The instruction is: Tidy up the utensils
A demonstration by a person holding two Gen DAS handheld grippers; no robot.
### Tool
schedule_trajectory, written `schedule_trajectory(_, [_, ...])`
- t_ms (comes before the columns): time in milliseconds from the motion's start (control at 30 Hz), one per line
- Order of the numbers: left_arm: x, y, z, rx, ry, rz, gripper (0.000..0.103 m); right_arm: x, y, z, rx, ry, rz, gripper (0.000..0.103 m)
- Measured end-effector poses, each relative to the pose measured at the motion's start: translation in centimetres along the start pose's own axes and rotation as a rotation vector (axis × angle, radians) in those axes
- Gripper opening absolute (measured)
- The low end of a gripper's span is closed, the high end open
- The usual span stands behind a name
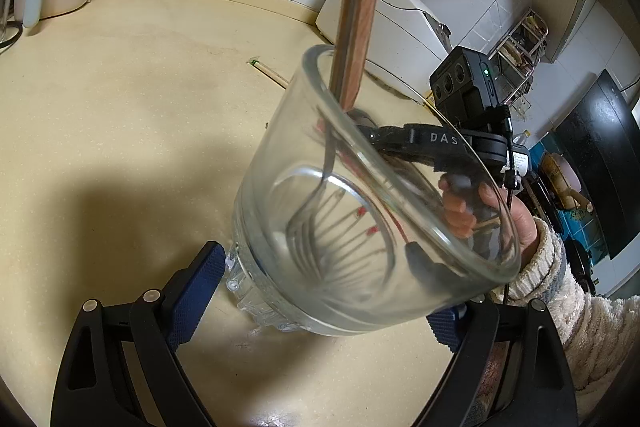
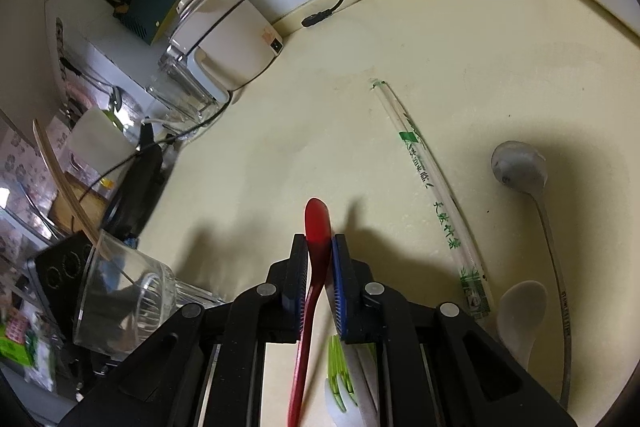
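**Utensil sorting: both claws loaded**

Cream countertop (image 2: 460, 39). Glass jar (image 1: 360, 227), tilted, clamped between left gripper (image 1: 320, 287) pads; wooden-handled utensil (image 1: 360, 7) stands inside (fork tines visible). Right gripper (image 2: 320, 267) closed onto red spoon (image 2: 316, 223). Wrapped chopsticks (image 2: 432, 187), metal spoon (image 2: 520, 167), white spoon (image 2: 520, 311) lie alongside.

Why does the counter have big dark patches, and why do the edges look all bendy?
Left wrist view: the clear glass jar and left gripper throw a dark shadow on the cream counter. Right wrist view: shadow surrounds the grey metal spoon; the fisheye lens bends the edges.
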State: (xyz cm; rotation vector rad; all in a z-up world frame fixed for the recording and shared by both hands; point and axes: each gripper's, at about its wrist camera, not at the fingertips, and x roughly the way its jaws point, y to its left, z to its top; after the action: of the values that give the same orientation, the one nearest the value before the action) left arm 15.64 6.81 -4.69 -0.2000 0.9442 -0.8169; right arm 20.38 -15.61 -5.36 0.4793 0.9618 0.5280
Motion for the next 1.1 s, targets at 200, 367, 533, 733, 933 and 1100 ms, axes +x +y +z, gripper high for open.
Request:
schedule_trajectory(200, [0.0, 0.1, 0.0, 0.0, 0.0, 0.0, 0.092, -0.5, -0.5, 0.3, 0.062, -0.011, 0.134, 0.012])
schedule_trajectory(367, [0.0, 0.1, 0.0, 0.0, 0.0, 0.0, 0.092, -0.9, 0.4, 0.3, 0.059, -0.025, 0.212, 0.012])
schedule_trajectory(533, [0.0, 0.1, 0.0, 0.0, 0.0, 0.0, 0.092, -1.4, 1.0, 0.3, 0.053, -0.038, 0.254, 0.012])
schedule_trajectory(733, [0.0, 0.1, 0.0, 0.0, 0.0, 0.0, 0.092, -4.1, 1.8, 0.9, 0.033, -0.121, 0.286, 0.012])
schedule_trajectory(933, [0.0, 0.1, 0.0, -0.001, 0.0, -0.001, 0.092, -8.0, 5.0, 2.0, -0.021, -0.237, 0.376, 0.012])
schedule_trajectory(1100, [-0.1, 0.2, 0.0, -0.001, 0.0, -0.002, 0.092, -8.7, 8.0, 2.5, -0.067, -0.25, 0.43, 0.012])
